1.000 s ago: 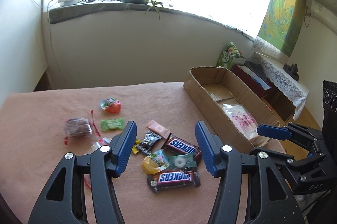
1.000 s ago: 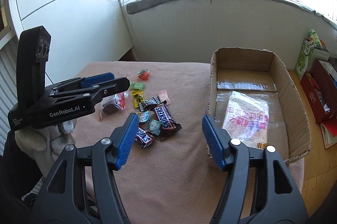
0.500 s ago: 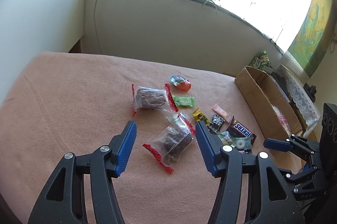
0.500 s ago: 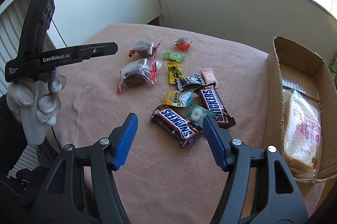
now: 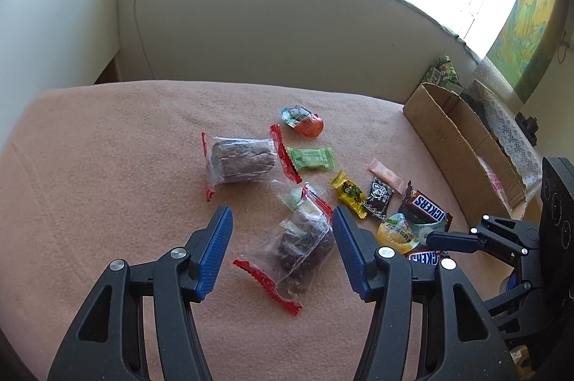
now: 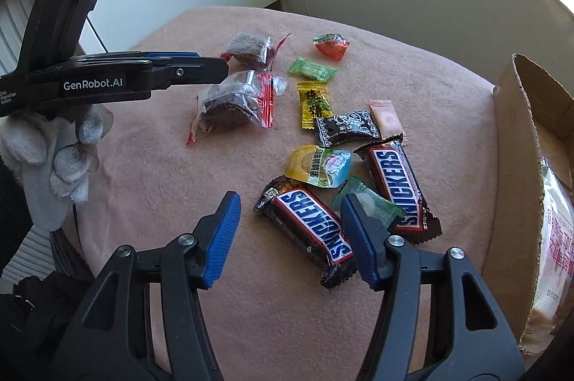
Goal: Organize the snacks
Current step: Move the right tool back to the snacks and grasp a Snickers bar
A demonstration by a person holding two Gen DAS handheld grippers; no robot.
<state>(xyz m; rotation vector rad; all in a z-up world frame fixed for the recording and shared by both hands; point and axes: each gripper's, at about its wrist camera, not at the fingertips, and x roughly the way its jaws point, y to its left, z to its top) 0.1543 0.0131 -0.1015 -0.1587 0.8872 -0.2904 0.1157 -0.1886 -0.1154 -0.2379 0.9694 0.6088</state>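
Note:
Snacks lie scattered on a pink cloth-covered table (image 5: pixel 107 165). My left gripper (image 5: pixel 280 230) is open and hovers over a clear bag of dark cake (image 5: pixel 301 244) with red ends, which lies between its fingers untouched. A second cake bag (image 5: pixel 240 160) lies farther back. In the right wrist view my right gripper (image 6: pixel 290 212) straddles a Snickers bar (image 6: pixel 312 226); its jaws are closing, and the left finger stands clear of the bar. Another Snickers (image 6: pixel 398 187) lies to the right. The left gripper (image 6: pixel 179 72) shows side-on, held by a white-gloved hand (image 6: pixel 53 158).
Small wrapped candies lie between the cake bags and the bars: green (image 6: pixel 312 69), yellow (image 6: pixel 314 104), black (image 6: pixel 346 128), pink (image 6: pixel 385 119), and an orange jelly cup (image 6: pixel 332 45). A cardboard box (image 6: pixel 516 165) at the right edge holds a bread bag (image 6: pixel 556 237). A wall and windowsill stand behind.
Both grippers have sunk toward the table. The left view swung from the Snickers pile to the cake bags. The right view swung from the box to the Snickers, and its jaws narrowed a little.

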